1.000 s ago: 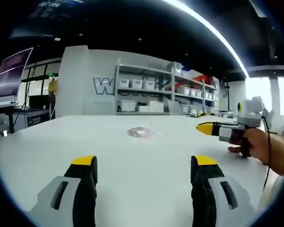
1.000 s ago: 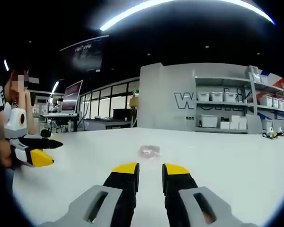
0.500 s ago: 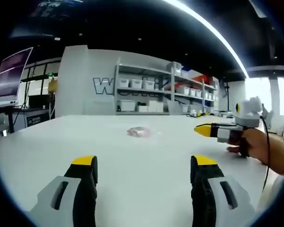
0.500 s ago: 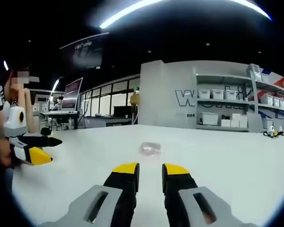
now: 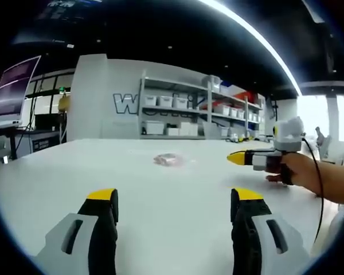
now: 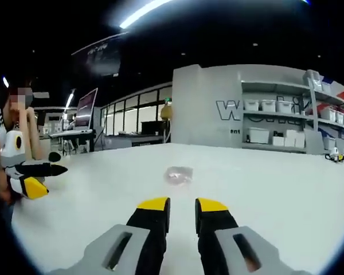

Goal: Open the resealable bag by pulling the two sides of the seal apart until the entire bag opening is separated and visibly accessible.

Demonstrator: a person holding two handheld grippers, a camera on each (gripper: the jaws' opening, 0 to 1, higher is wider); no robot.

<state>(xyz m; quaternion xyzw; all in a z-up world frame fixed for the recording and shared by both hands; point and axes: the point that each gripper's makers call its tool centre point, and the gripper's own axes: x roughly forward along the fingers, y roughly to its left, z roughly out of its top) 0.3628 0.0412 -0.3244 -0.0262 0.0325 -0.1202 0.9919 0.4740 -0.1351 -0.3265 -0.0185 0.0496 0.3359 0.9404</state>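
the right gripper [image 5: 236, 158] has slid inward toward the middle. left gripper [image 5: 175, 197] hangs low over the white table [image 5: 178, 229], jaws spread wide, empty. the resealable bag [image 5: 168, 159], small and clear, lies flat mid-table, well ahead. right gripper's jaws nearly closed, empty. risk: thin film may slip a pinch or just slide along.

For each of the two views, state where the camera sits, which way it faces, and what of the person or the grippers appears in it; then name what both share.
Left gripper view: rides the left gripper, low over the white table, facing the bag and shelves; jaws wide apart; the right gripper in a hand enters from the right.
Right gripper view: rides the right gripper, facing the bag; jaws narrowly apart; the left gripper appears at left.
Shared: table, bag, shelves, both grippers.
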